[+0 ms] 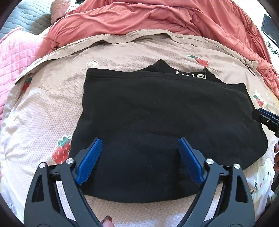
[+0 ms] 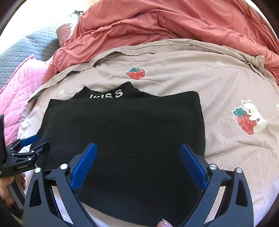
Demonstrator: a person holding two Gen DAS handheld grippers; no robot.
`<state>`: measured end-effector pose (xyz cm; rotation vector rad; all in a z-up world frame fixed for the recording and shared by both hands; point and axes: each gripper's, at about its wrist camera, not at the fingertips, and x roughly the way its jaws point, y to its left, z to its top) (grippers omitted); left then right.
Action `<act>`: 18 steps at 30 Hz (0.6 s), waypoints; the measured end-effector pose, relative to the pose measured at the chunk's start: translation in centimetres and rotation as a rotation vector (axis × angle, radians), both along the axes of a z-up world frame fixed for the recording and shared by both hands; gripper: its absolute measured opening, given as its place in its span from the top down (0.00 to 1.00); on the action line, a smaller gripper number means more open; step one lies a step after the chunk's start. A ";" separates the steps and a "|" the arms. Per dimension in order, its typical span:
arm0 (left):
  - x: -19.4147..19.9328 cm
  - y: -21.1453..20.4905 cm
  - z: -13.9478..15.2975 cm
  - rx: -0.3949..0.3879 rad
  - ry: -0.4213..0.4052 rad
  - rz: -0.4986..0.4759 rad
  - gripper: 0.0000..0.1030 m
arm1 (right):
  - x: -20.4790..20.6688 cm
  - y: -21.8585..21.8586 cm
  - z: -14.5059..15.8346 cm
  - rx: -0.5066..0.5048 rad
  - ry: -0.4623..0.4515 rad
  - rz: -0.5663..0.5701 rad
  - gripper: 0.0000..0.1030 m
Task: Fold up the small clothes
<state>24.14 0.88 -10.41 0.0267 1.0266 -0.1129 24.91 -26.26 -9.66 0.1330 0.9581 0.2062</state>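
One black garment (image 1: 157, 113), folded into a rough rectangle, lies flat on the bed's beige strawberry-print blanket (image 1: 52, 104). A lower layer pokes out past the far folded edge, showing white lettering (image 2: 108, 95) that reads "KISS" in the right wrist view.

There are two tools. The left tool (image 1: 140, 160) hovers over the near left part of the garment with its blue pads (image 1: 90, 160) spread wide, holding nothing; black cloth fills the gap between them. The right tool (image 2: 138, 165) is likewise spread wide and empty over the garment's near right part, its blue pads (image 2: 192, 167) on either side of plain black fabric. Each tool appears at the edge of the other's view: the right one at the garment's right side, the left one at its left edge. Whether either touches the cloth cannot be told.

Beyond the blanket lies one bunched coral-red duvet (image 1: 157, 17). To the left are one pink quilted cover (image 1: 15, 57) and one grey quilted cover (image 1: 33, 15).
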 end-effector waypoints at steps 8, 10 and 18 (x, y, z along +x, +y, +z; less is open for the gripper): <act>-0.8 1.7 0.8 0.006 -0.008 0.024 0.18 | -1.2 2.7 -0.1 0.000 0.013 0.081 0.07; -0.9 2.1 0.6 0.008 0.001 0.031 0.17 | -1.6 3.7 -0.5 -0.019 0.020 0.110 0.07; -1.4 3.8 -1.5 0.006 0.040 0.043 0.12 | -2.4 6.0 -3.4 -0.152 0.054 0.168 0.06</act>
